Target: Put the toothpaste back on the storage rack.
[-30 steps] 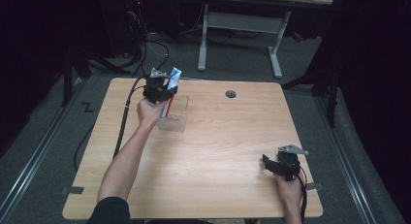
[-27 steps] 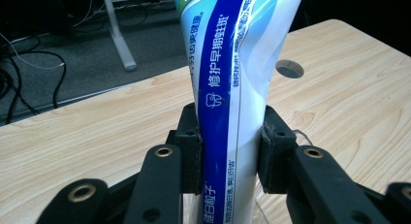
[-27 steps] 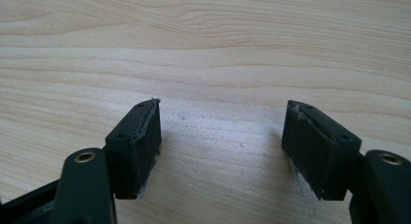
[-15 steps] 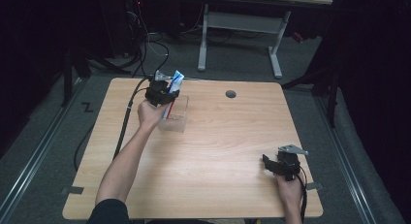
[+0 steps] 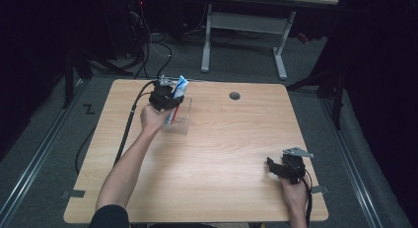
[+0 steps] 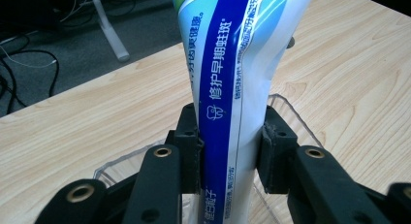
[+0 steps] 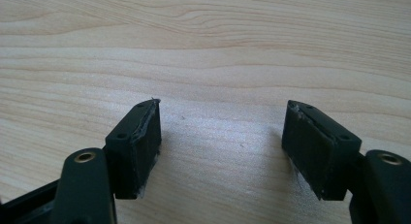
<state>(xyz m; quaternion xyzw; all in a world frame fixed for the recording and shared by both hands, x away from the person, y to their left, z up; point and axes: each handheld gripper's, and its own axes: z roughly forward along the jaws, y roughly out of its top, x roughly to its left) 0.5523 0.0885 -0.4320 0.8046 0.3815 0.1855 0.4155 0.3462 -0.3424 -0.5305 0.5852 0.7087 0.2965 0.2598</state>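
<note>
One blue-and-white toothpaste tube (image 6: 228,88) is the thing in hand, and it stands upright between the pads of the left gripper (image 6: 231,153), which are clamped on its flattened sides. Its lower end dips inside the clear plastic box (image 5: 180,123), a small open-topped container near the far left part of the light wooden table (image 5: 226,154); its crimped end sticks up above that box in the high view (image 5: 181,85). My judgement is that the work is close to its end: the tube is already over and partly within the box, so what is left is to lower it, let go and draw the left gripper away. A thin red item (image 5: 173,114) also leans inside the box, too small to name.

Well apart from the box, at the table's near right corner, the right gripper (image 7: 220,146) hovers low over bare wood with its jaws wide apart and nothing between them.

Several things are hard to settle. Whether the tube's bottom touches the box floor is hidden by the left gripper and the person's hand (image 5: 154,118). The tube's cap end is cut off in the left gripper view, and its top runs out of that frame. The box's clear walls nearly vanish against the wood.
</note>
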